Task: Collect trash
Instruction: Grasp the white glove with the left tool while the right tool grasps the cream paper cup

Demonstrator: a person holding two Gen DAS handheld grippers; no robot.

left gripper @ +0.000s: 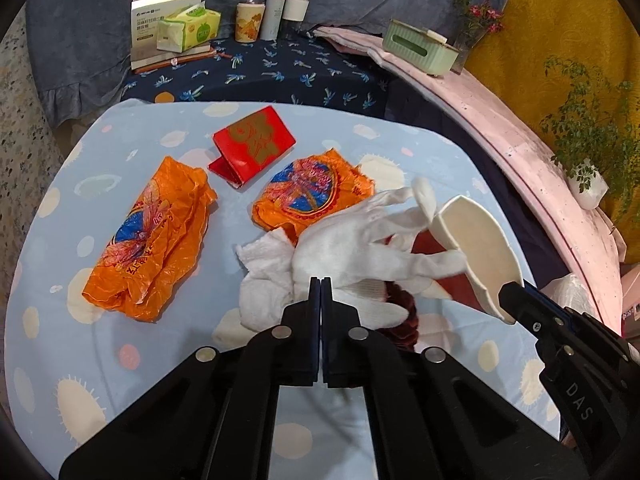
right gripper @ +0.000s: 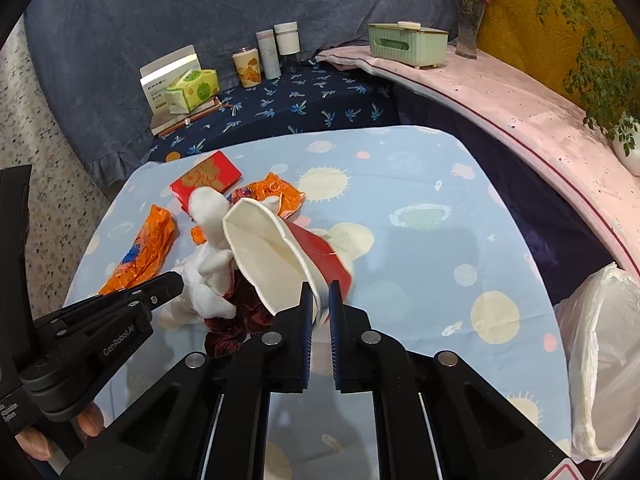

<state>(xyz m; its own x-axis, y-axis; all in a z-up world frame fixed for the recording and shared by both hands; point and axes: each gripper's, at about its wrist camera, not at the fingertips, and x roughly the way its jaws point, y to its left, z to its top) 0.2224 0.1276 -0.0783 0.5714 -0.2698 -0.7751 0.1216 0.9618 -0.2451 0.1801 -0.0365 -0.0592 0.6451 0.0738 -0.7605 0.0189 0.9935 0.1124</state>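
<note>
My right gripper (right gripper: 320, 304) is shut on the rim of a squashed paper cup (right gripper: 268, 256), white inside and red outside, held above the table; the cup also shows in the left wrist view (left gripper: 476, 248). My left gripper (left gripper: 321, 292) is shut, its tips over a white glove (left gripper: 360, 248) beside a crumpled white tissue (left gripper: 264, 276); whether it grips the glove I cannot tell. Two orange plastic wrappers (left gripper: 156, 236) (left gripper: 316, 188) and a folded red envelope (left gripper: 252, 144) lie on the light blue tablecloth (left gripper: 120, 360). A dark red velvet scrap (right gripper: 236, 320) lies under the glove.
A white plastic bag (right gripper: 600, 360) hangs open at the table's right edge. Behind the table, a dark blue surface holds a tissue pack (left gripper: 188, 28), boxes and cups (left gripper: 276, 12). A pink ledge (left gripper: 520, 128) carries a green box (left gripper: 420, 46) and plants.
</note>
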